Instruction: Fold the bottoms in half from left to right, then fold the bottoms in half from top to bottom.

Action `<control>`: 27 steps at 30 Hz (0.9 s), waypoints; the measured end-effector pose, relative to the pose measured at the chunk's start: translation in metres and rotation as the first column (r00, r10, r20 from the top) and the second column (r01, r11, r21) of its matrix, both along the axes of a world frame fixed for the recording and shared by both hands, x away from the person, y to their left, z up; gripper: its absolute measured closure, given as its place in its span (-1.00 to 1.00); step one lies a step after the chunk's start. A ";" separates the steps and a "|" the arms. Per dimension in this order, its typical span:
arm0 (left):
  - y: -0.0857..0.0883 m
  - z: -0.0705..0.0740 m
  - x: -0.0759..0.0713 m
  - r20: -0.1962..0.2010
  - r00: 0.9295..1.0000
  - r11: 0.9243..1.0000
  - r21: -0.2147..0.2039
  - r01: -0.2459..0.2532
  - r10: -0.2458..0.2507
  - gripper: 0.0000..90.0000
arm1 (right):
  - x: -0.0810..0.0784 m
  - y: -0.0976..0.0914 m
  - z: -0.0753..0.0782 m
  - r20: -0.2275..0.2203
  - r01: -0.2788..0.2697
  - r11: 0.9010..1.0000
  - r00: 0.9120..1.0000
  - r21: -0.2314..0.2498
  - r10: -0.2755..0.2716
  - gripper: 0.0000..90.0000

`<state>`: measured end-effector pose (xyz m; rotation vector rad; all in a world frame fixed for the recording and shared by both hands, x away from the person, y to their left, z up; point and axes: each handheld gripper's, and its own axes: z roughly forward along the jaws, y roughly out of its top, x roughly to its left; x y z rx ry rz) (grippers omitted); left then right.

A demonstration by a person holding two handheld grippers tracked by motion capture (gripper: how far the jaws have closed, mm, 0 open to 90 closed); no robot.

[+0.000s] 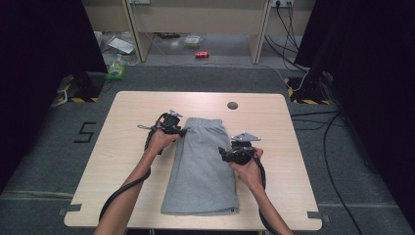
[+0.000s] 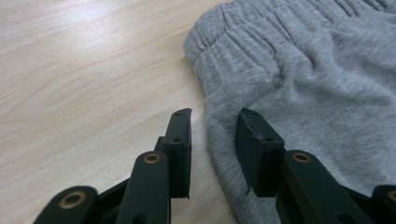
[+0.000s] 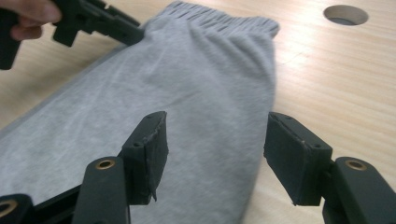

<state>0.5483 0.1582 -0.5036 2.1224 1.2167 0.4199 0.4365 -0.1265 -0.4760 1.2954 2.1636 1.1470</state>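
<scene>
Two grippers w/ jaws apart, nothing pinched: left gripper astride grey sweatpants side edge nr waistband, right gripper over opposite edge, prob. readying fold.

My pale wood-grain table has a round cable hole near its far edge. Beyond it, on grey carpet: a red can, a green bottle.
</scene>
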 end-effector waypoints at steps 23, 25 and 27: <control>0.000 0.000 0.000 0.003 1.000 1.000 -0.006 -0.003 0.003 0.46 | 0.026 -0.019 0.000 -0.015 0.053 0.998 0.998 0.033 -0.053 -0.13; 0.000 0.000 0.000 0.003 1.000 1.000 -0.005 -0.002 0.002 0.46 | 0.029 -0.020 0.002 -0.010 0.059 0.998 0.998 0.036 -0.058 -0.13; 0.000 0.000 0.000 0.002 1.000 1.000 -0.002 -0.002 0.002 0.46 | 0.033 -0.019 0.004 -0.005 0.056 0.998 0.998 0.039 -0.056 -0.14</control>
